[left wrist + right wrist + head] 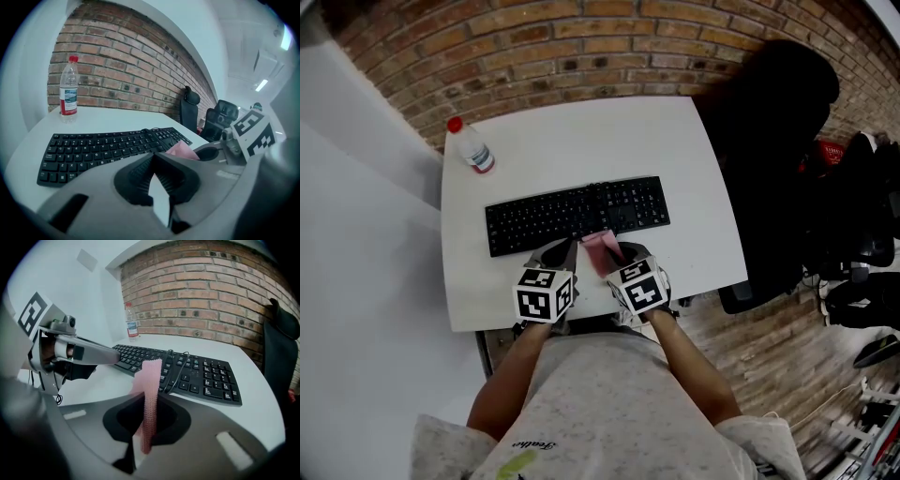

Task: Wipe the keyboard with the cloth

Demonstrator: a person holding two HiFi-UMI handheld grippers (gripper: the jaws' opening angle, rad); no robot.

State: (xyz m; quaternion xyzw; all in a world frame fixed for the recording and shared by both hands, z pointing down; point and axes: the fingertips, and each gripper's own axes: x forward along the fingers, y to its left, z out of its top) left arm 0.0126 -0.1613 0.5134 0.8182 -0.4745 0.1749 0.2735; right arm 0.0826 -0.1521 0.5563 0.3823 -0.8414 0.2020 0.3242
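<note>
A black keyboard (pixel 577 216) lies across the middle of the white table (pixel 581 131). My right gripper (pixel 617 255) is shut on a pink cloth (pixel 601 250), held just in front of the keyboard's near edge. In the right gripper view the cloth (pixel 151 380) stands upright between the jaws, before the keyboard (pixel 206 378). My left gripper (pixel 560 255) hovers beside it to the left, near the keyboard's front edge. In the left gripper view its jaw tips (pixel 153 155) meet with nothing between them, and the cloth (pixel 183 150) shows to the right.
A clear water bottle (pixel 472 148) with a red cap stands at the table's far left corner. The keyboard's cable (pixel 177 366) loops over its keys. A black office chair (pixel 773 141) is by the table's right edge. A brick wall (pixel 581 47) runs behind.
</note>
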